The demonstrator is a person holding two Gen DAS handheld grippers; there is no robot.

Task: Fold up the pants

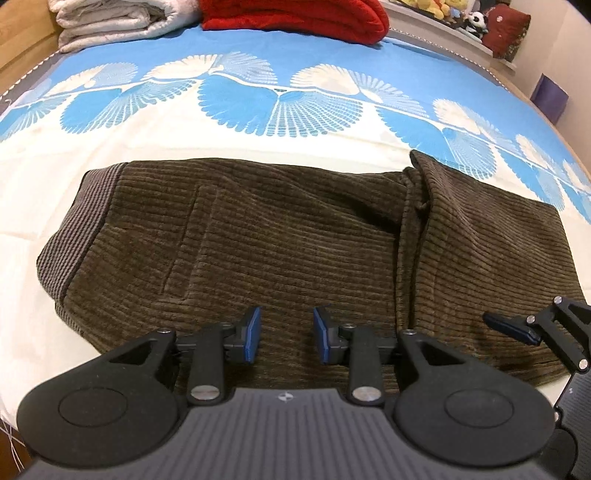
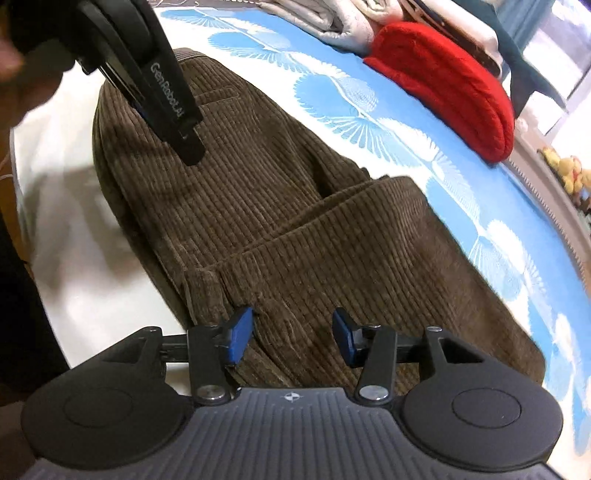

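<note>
I am looking down at a bed whose sheet (image 1: 229, 155) is cream near me and bright blue farther off, with a row of fan-shaped blue and white patterns between. The pants (image 1: 258, 240), brown corduroy, lie flat across the cream part, already folded into a compact block, with a grey ribbed waistband (image 1: 79, 221) at their left end in the left wrist view and a folded-over layer at their right end. My left gripper (image 1: 284, 338) hovers over the near edge of the pants; its blue-padded fingers (image 1: 253, 332) stand apart with only bare corduroy seen between them, gripping nothing. My right gripper (image 2: 293, 338) hangs over the other end of the pants, near a bunched hem, and its fingers (image 2: 240, 338) are also released, with a clear gap and no cloth pinched. In the right wrist view the black body of the left gripper crosses the upper left and hides part of the pants. There are no containers in sight. At the far side of the bed sit a red knitted bundle (image 1: 295, 16) and, beside it, folded white bedding (image 1: 114, 22). Past the bed's edge, some soft toys (image 1: 432, 7) sit on a ledge, too small to make out well.
</note>
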